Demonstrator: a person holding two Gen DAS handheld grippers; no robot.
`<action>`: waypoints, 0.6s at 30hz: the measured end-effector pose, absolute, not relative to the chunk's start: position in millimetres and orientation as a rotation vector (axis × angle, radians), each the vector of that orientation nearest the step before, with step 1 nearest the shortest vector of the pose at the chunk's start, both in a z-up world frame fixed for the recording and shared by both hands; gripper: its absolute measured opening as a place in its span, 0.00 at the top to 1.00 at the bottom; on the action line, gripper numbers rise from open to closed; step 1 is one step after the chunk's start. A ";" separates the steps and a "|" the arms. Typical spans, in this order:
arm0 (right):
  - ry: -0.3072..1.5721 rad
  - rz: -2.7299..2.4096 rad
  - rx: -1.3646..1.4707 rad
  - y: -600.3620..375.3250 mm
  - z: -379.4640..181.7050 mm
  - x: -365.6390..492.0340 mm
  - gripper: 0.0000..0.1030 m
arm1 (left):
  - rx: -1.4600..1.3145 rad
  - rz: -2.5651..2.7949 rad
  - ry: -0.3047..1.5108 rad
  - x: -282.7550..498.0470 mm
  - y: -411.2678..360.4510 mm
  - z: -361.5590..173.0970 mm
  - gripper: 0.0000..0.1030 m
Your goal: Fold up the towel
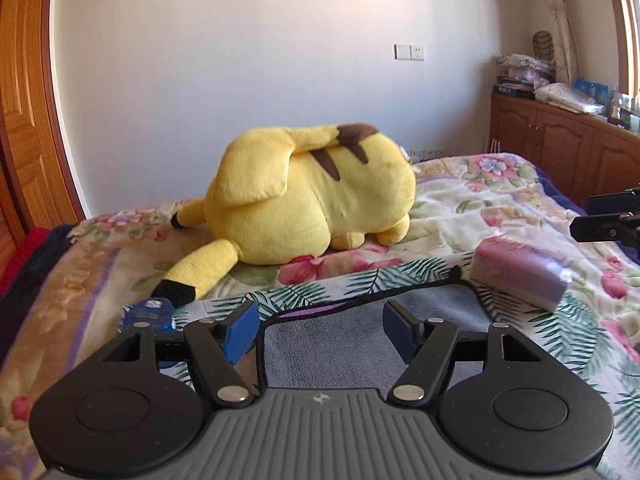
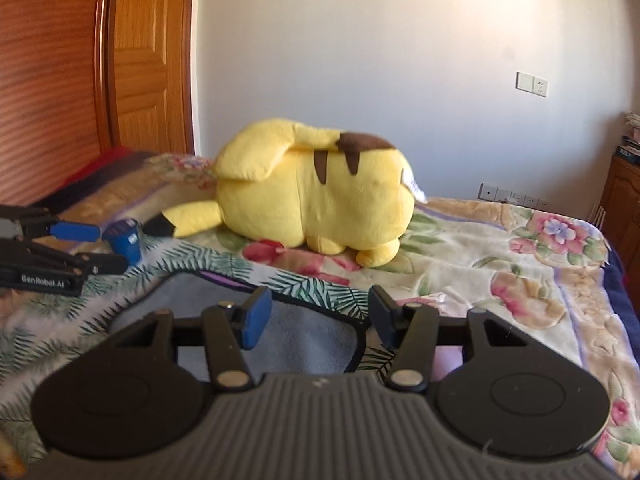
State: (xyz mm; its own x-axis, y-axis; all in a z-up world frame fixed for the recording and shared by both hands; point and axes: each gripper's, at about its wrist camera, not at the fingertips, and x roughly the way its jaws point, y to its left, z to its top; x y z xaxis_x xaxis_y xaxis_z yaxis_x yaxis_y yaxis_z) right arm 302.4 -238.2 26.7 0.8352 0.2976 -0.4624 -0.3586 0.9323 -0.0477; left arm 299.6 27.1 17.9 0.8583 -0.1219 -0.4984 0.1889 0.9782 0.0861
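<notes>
A grey-blue towel (image 1: 336,344) with a dark hem lies flat on a palm-leaf cloth on the bed. It also shows in the right wrist view (image 2: 312,336). My left gripper (image 1: 320,330) is open and empty, hovering over the towel's far left part. My right gripper (image 2: 318,314) is open and empty over the towel's far right corner. The right gripper also shows at the right edge of the left wrist view (image 1: 600,216). The left gripper also shows at the left of the right wrist view (image 2: 100,248).
A big yellow plush toy (image 1: 312,196) lies on the floral blanket (image 1: 500,200) beyond the towel. A blue cup (image 2: 124,240) stands left of the towel. A purple-grey block (image 1: 524,272) lies to its right. A wooden cabinet (image 1: 560,144) stands at the right, a wooden door (image 2: 136,60) at the left.
</notes>
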 end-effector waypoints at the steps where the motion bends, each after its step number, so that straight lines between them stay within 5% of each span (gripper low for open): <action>1: 0.462 0.348 -0.133 -239.3 34.0 295.6 0.47 | 0.135 -0.163 0.507 292.5 26.3 25.1 0.50; 18: 0.394 0.356 -0.090 -243.5 97.1 203.9 0.46 | 0.140 -0.171 0.456 182.3 22.0 93.0 0.32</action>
State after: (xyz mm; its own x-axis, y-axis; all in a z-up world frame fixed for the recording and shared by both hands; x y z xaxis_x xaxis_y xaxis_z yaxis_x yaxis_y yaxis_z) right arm 203.9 -243.5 97.1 0.8622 0.3217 -0.3913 -0.3565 0.9341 -0.0175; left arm 182.3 22.0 93.0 0.8838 -0.1328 -0.4486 0.1952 0.9761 0.0955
